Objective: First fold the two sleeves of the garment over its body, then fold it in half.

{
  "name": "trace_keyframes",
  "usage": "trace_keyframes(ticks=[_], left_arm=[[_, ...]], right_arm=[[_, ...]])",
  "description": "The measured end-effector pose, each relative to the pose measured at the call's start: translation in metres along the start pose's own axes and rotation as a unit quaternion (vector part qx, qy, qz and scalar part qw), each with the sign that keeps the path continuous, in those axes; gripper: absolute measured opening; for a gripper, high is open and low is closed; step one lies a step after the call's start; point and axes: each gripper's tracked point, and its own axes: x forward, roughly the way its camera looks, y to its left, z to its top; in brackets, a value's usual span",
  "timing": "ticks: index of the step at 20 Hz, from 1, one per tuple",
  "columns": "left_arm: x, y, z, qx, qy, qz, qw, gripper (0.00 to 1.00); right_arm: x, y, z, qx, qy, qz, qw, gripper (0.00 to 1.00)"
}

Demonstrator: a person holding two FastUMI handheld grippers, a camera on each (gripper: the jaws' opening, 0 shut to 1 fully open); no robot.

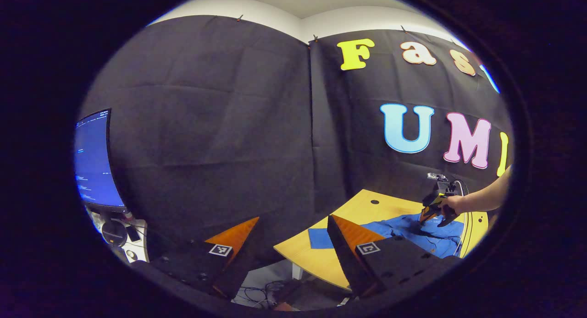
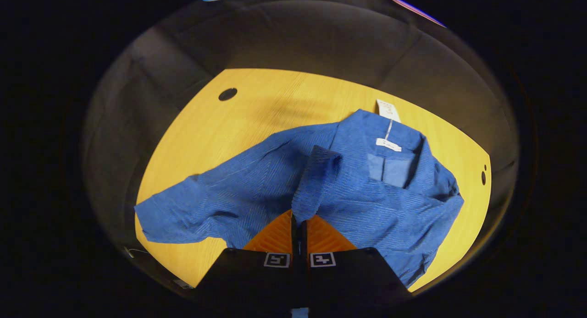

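A blue shirt point(image 2: 367, 189) lies rumpled on the yellow table point(image 2: 257, 112), collar and white label toward the far side, one short sleeve point(image 2: 183, 208) spread out to the left. My right gripper point(image 2: 298, 218) is shut on a raised strip of the shirt's fabric near its middle. In the left gripper view, a hand holds that right gripper point(image 1: 433, 209) down on the blue shirt point(image 1: 412, 231). My left gripper point(image 1: 293, 226) is open and holds nothing. It hovers off the table's point(image 1: 353, 205) near left edge, well apart from the shirt.
A lit monitor point(image 1: 94, 157) and small devices stand at the left, beyond the table. Cables lie on the floor point(image 1: 261, 293) below the table edge. The tabletop has a round hole point(image 2: 228, 94) at its far left and a paper tag point(image 2: 388, 110) beside the collar.
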Motion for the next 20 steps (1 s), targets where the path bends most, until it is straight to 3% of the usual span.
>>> trace_keyframes(ticks=[2, 3, 6, 9, 11, 12, 13, 14, 15, 16, 17, 18, 19, 20], left_arm=[[-0.001, 0.009, -0.009, -0.01, 0.009, 0.013, 1.0, 0.81], [-0.003, 0.01, -0.012, -0.015, 0.012, 0.016, 1.0, 0.81], [-0.003, 0.003, -0.014, -0.026, 0.01, 0.013, 1.0, 0.81], [0.005, -0.011, -0.008, -0.025, -0.005, -0.008, 1.0, 0.81], [0.015, -0.021, -0.008, -0.021, -0.007, -0.024, 0.999, 0.81], [0.019, -0.025, -0.008, -0.02, -0.008, -0.033, 0.999, 0.81], [0.024, -0.031, -0.007, -0.02, -0.008, -0.041, 0.999, 0.81], [0.031, -0.034, -0.006, -0.02, -0.011, -0.043, 0.999, 0.81], [0.039, -0.034, -0.009, -0.019, -0.011, -0.036, 0.999, 0.81], [0.049, -0.032, -0.015, -0.02, -0.002, -0.026, 0.999, 0.81], [0.058, -0.035, -0.02, -0.024, 0.01, -0.022, 0.999, 0.81], [0.066, -0.041, -0.027, -0.034, 0.019, -0.02, 0.999, 0.81], [0.077, -0.047, -0.033, -0.045, 0.032, -0.022, 0.998, 0.81], [0.087, -0.057, -0.04, -0.054, 0.048, -0.027, 0.997, 0.81]], right_arm=[[0.014, 0.007, -0.001, 0.009, 0.014, 0.008, 1.0, 0.03], [0.02, 0.017, -0.001, 0.027, 0.021, 0.031, 0.999, 0.04], [0.021, 0.041, 0.016, 0.06, 0.007, 0.09, 0.994, 0.18], [-0.004, 0.064, 0.034, 0.08, -0.022, 0.153, 0.985, 0.48], [-0.028, 0.065, 0.042, 0.078, -0.041, 0.174, 0.981, 0.55], [-0.042, 0.056, 0.043, 0.069, -0.056, 0.171, 0.981, 0.77], [-0.055, 0.05, 0.045, 0.058, -0.073, 0.17, 0.981, 0.82], [-0.072, 0.044, 0.045, 0.045, -0.091, 0.17, 0.98, 0.97], [-0.091, 0.036, 0.042, 0.031, -0.107, 0.17, 0.979, 0.98], [-0.111, 0.029, 0.037, 0.022, -0.126, 0.17, 0.977, 0.87], [-0.133, 0.022, 0.032, 0.014, -0.147, 0.173, 0.974, 0.99], [-0.156, 0.017, 0.024, 0.006, -0.166, 0.18, 0.97, 0.99], [-0.182, 0.013, 0.014, 0.002, -0.185, 0.193, 0.964, 0.88], [-0.207, 0.008, 0.007, 0.0, -0.205, 0.203, 0.957, 0.99]])
